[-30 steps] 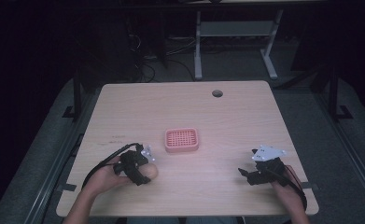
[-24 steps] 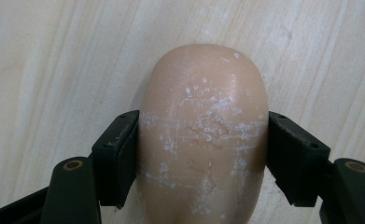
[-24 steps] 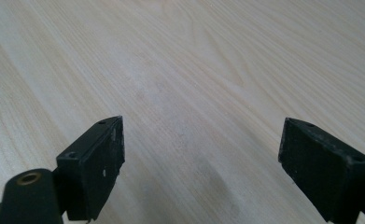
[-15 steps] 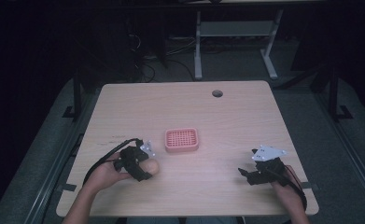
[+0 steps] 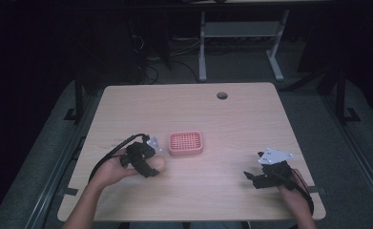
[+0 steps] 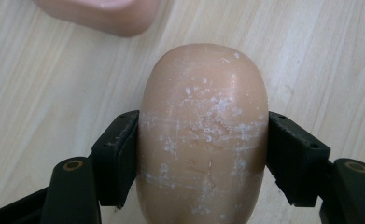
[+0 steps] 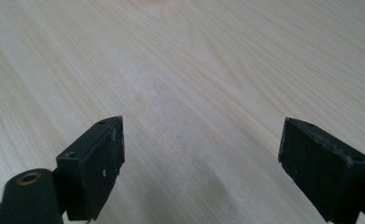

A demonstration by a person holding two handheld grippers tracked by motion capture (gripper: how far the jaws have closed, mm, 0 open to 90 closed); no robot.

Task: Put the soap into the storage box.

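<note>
Soap [image 6: 203,135] sits clamped in the left claw [image 5: 148,162]. It is a smooth, rounded bar, tan like peach skin, with white flaky scratches across its middle. In the left gripper view one black jaw presses on each side of it, and it hangs just over the pale wood of the tabletop [image 5: 232,119]. Seen from above, the soap [image 5: 156,163] pokes out of the claw toward 3 o'clock, near the front left part of the tabletop.

Just beside it, toward 1 o'clock, lies a pink soap dish [image 5: 185,142]. It is a square with round corners and a grid of little holes on top, and it looks like plastic. A smooth pink corner of it [image 6: 101,14] shows at the top of the left gripper view, close to the soap but not touching it.

Far over at the front right, the right claw [image 5: 252,177] is spread wide apart with nothing in it. Its flat black pads [image 7: 106,156] hang over bare wood with fine wavy grain lines.
</note>
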